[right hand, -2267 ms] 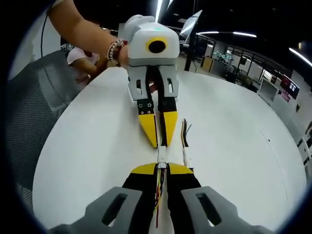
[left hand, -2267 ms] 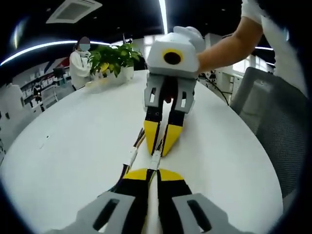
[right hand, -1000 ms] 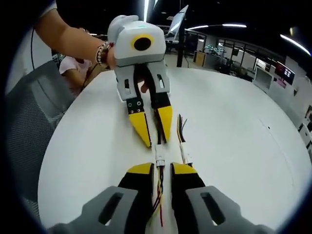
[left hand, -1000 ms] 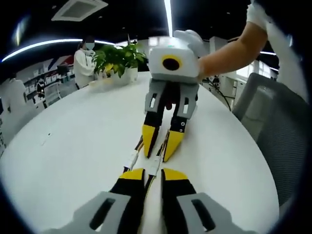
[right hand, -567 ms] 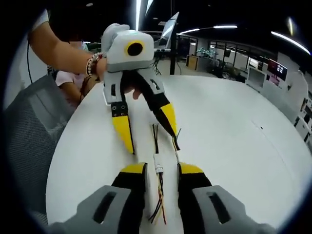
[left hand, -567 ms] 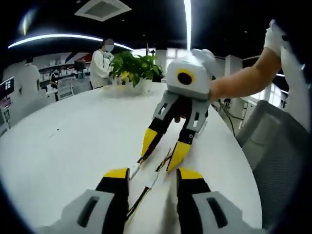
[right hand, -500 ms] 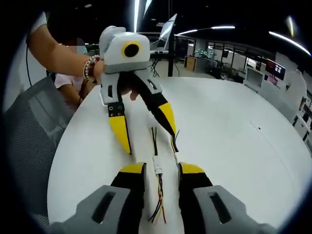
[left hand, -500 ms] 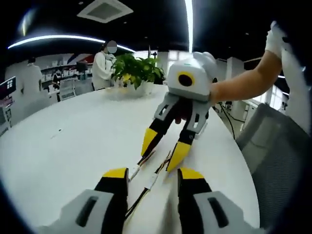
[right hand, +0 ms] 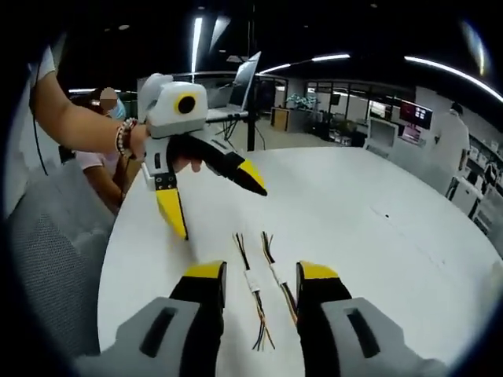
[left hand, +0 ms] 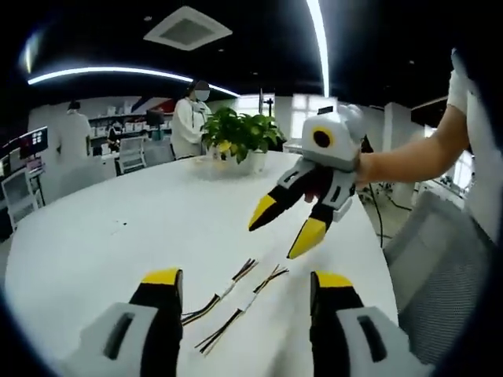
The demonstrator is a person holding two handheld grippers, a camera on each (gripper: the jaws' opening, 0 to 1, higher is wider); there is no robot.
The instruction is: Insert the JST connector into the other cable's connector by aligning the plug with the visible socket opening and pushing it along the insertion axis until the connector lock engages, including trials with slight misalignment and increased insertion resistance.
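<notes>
Two thin multicoloured cables lie side by side on the white round table point(left hand: 102, 236), each with a small white JST connector at its middle: one cable point(left hand: 228, 290), the other cable point(left hand: 250, 303). In the right gripper view they are the left cable point(right hand: 251, 281) and the right cable point(right hand: 276, 275). My left gripper point(left hand: 247, 279) hangs above them, jaws wide open, holding nothing. My right gripper point(right hand: 260, 271) is open too and holds nothing. Each faces the other: the right gripper point(left hand: 283, 226) and the left gripper point(right hand: 212, 200) hover open in the air above the table.
A potted plant point(left hand: 236, 137) stands at the table's far side, with people standing behind it. Grey mesh chairs point(left hand: 440, 290) point(right hand: 47, 259) flank the table edge. A person's arm point(right hand: 78, 126) holds each gripper. A laptop point(right hand: 245, 75) sits on a far desk.
Both grippers opened and let go of the joined cable, then rose and drew apart. The cable now lies on the table beside the second one.
</notes>
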